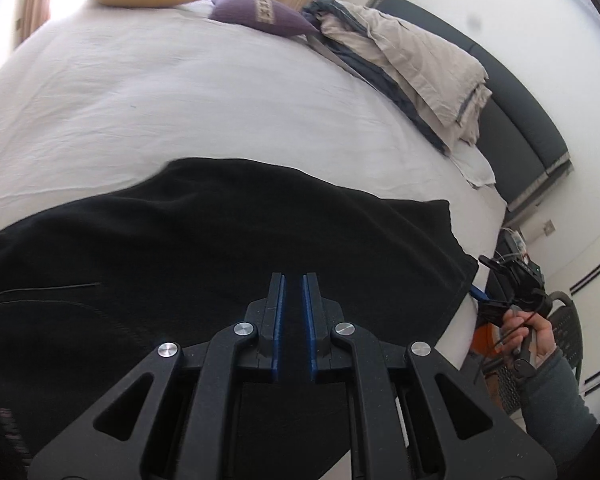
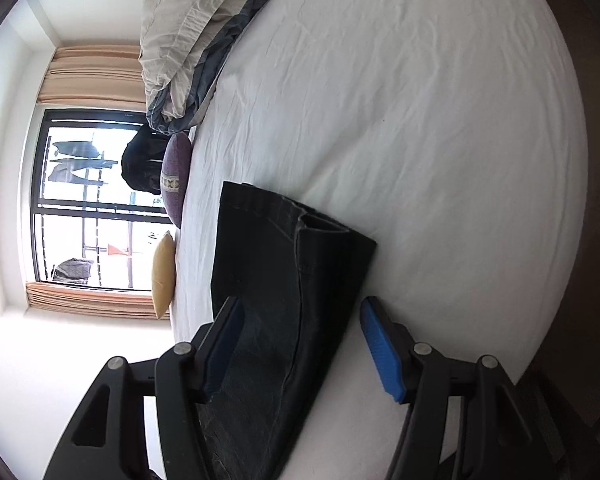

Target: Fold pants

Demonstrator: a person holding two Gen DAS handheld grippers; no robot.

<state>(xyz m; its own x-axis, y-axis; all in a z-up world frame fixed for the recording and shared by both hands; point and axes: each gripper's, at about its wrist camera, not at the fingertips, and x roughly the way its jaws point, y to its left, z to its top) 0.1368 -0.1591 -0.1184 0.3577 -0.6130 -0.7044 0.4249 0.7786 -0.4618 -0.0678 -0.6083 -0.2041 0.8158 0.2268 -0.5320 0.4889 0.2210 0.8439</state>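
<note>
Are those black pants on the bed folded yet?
Cannot tell: the black fabric pants lie flat on the white sheet, two layers at the hem.

- The black left gripper with blue pads (image 1: 294,280) has its jaws drawn nearly together, nothing visible between them, pointing downward.
- The black right gripper with blue pads (image 2: 300,312) stands with jaws apart, gripping nothing.
- A hand in a grey sleeve (image 1: 524,334) grasps its handle.

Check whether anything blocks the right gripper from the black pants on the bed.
Nothing visible does. The right gripper is open with the folded black fabric pants lying between its blue-padded fingers on the white bedsheet; pillows and bedding lie far off.
</note>
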